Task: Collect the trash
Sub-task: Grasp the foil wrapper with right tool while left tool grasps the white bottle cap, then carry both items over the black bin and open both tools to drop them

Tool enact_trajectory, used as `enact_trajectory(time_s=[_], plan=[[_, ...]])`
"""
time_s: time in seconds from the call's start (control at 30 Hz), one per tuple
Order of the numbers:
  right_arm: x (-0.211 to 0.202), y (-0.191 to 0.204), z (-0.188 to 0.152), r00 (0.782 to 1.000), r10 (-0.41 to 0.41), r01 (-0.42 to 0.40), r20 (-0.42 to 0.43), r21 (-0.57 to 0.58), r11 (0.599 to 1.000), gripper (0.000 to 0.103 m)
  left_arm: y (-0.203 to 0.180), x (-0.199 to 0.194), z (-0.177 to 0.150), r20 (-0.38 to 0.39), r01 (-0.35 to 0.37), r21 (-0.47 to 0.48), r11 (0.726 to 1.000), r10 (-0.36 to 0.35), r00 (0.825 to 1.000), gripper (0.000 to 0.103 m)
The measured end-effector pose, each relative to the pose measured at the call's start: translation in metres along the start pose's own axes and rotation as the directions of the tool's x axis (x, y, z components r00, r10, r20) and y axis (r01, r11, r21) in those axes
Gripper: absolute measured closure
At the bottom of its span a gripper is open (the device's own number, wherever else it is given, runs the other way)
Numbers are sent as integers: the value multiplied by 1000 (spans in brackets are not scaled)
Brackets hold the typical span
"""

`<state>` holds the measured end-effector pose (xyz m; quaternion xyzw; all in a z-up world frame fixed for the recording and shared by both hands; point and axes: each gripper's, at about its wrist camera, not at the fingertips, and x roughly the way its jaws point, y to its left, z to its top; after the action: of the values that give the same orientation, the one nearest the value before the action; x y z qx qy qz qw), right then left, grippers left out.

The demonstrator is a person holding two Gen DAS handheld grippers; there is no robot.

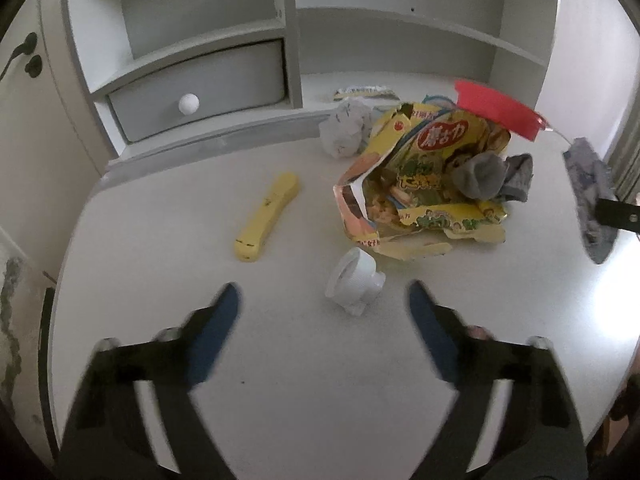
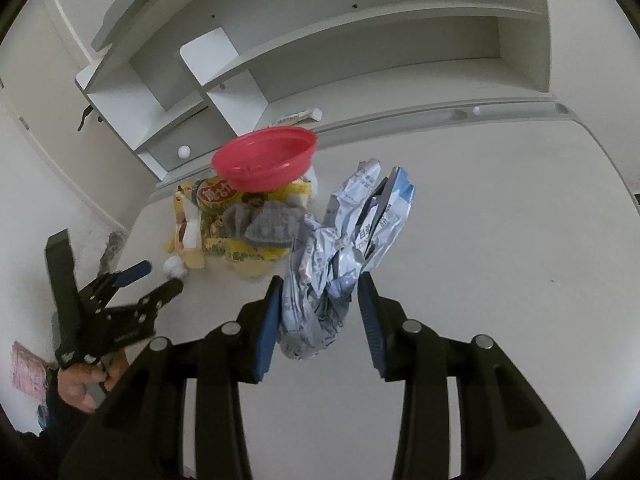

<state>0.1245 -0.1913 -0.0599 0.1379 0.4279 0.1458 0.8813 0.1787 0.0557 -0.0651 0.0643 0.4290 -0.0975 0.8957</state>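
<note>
Standing upright, wrapper in right gripper

Each gripper is a black frame with two long tapering fingers faced with dark blue ribbed pads. Round silver pivot pins sit along the linkage arms. On the left gripper small screws dot the black plates; the hand on it emerges from a dark sleeve.

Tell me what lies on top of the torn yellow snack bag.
A grey sock lies on the torn yellow snack bag, and a red plastic lid rests over its far end. Whatever is under them is hidden.
</note>
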Motion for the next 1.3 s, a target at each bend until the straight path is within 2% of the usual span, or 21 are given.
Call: enact_trajectory(time_s=[0.07, 0.1, 0.13, 0.27, 0.37, 0.47, 0.53, 0.63, 0.7, 0.77, 0.8, 0.83, 0.87, 0.9, 0.97, 1.03, 1.13, 1.17, 1.3], plan=[[-8, -6, -4, 1000, -6, 6, 8, 8, 1000, 65, 0, 4, 2, -15, 6, 1, 1000, -6, 1000, 54], [-12, -9, -6, 1000, -10, 10, 12, 10, 1000, 65, -1, 5, 2, -13, -5, 6, 1000, 5, 1000, 60], [-17, -13, -9, 1000, -15, 15, 17, 15, 1000, 65, -3, 4, 3, -8, -18, 15, 1000, 18, 1000, 76], [-43, -35, -22, 998, -51, 48, 47, 47, 998, 65, -9, -10, 7, 7, 15, -3, 1000, -14, 1000, 75], [-72, -63, -38, 991, -106, 99, 78, 91, 991, 65, -32, -30, 15, 43, 53, 32, 998, -54, 998, 75], [-104, -100, -56, 975, -193, 174, 108, 164, 971, 65, -77, -50, 23, 81, 131, 117, 984, -141, 987, 75], [-126, -127, -71, 961, -250, 219, 122, 220, 950, 65, -122, -58, 27, 80, 217, 195, 956, -236, 968, 75], [-160, -172, -99, 925, -355, 300, 135, 313, 901, 65, -200, -61, 35, 47, 343, 305, 888, -374, 926, 75], [-179, -203, -119, 902, -411, 336, 131, 385, 860, 65, -268, -64, 38, 19, 417, 395, 819, -461, 887, 75], [-202, -239, -144, 873, -474, 373, 117, 466, 802, 65, -319, -65, 35, -17, 467, 454, 759, -517, 856, 75], [-210, -250, -153, 863, -494, 384, 110, 492, 781, 65, -354, -65, 31, -59, 509, 485, 711, -555, 830, 75], [-221, -268, -167, 851, -516, 393, 97, 535, 748, 65, -388, -63, 26, -110, 558, 510, 655, -594, 797, 75], [-231, -285, -182, 840, -537, 399, 82, 578, 712, 65, -410, -62, 22, -140, 581, 523, 624, -610, 780, 75], [-238, -294, -191, 830, -553, 406, 71, 603, 687, 65, -448, -60, 13, -188, 608, 546, 576, -623, 759, 75], [-257, -322, -218, 794, -607, 443, 28, 658, 610, 65, -489, -58, 0, -237, 637, 571, 518, -639, 732, 75], [-269, -344, -243, 776, -631, 456, -10, 699, 551, 65, -538, -51, -18, -317, 680, 580, 448, -645, 696, 75], [-279, -375, -281, 760, -645, 474, -81, 748, 465, 65, -598, -31, -46, -443, 732, 565, 380, -610, 658, 75], [-280, -386, -294, 757, -644, 481, -110, 761, 435, 65, -614, -24, -54, -470, 740, 566, 363, -595, 652, 75], [-280, -412, -326, 763, -623, 484, -174, 792, 371, 65, -672, -2, -91, -547, 740, 604, 295, -521, 655, 75]])
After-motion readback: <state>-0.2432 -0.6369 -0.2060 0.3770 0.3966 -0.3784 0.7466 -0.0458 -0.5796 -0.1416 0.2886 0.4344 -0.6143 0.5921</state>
